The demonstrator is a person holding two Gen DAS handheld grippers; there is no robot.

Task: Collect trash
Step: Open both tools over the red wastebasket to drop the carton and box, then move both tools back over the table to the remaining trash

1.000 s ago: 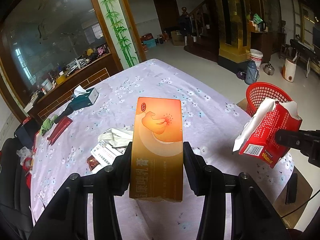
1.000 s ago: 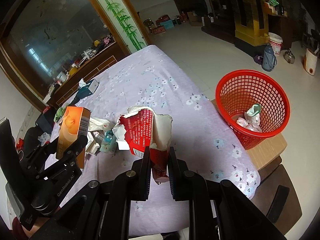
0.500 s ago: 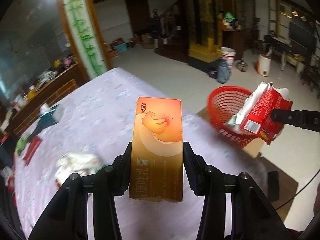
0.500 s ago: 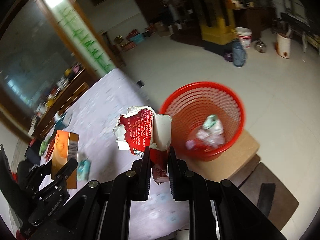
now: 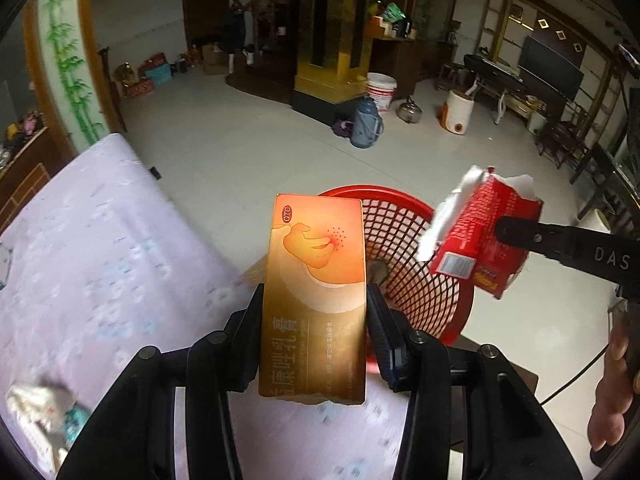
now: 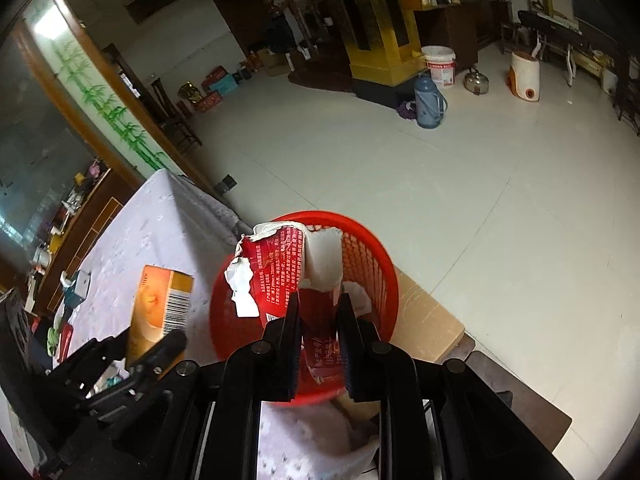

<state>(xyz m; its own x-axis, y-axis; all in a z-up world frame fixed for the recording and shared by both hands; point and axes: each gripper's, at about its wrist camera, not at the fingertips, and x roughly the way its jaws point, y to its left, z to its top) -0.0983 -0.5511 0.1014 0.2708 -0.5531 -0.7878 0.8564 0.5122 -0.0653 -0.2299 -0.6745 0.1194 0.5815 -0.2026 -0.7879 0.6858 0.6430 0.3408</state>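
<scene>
A lived-in family home, its big main room. Ahead of the grippers stretches a pale tiled floor (image 6: 460, 168) with a thermos jug (image 6: 429, 106), a kettle (image 6: 477, 82) and a plastic bucket (image 6: 440, 65) by a gold pillar (image 6: 380, 28). Far right hangs a flat television (image 5: 550, 72); below left spreads a flowered tablecloth (image 5: 92, 264).

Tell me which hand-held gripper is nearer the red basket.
Right. The right hand-held gripper holds the torn red packet directly over the red basket. The left hand-held gripper, clamping the orange box, sits beside the basket, over the table's edge.
</scene>
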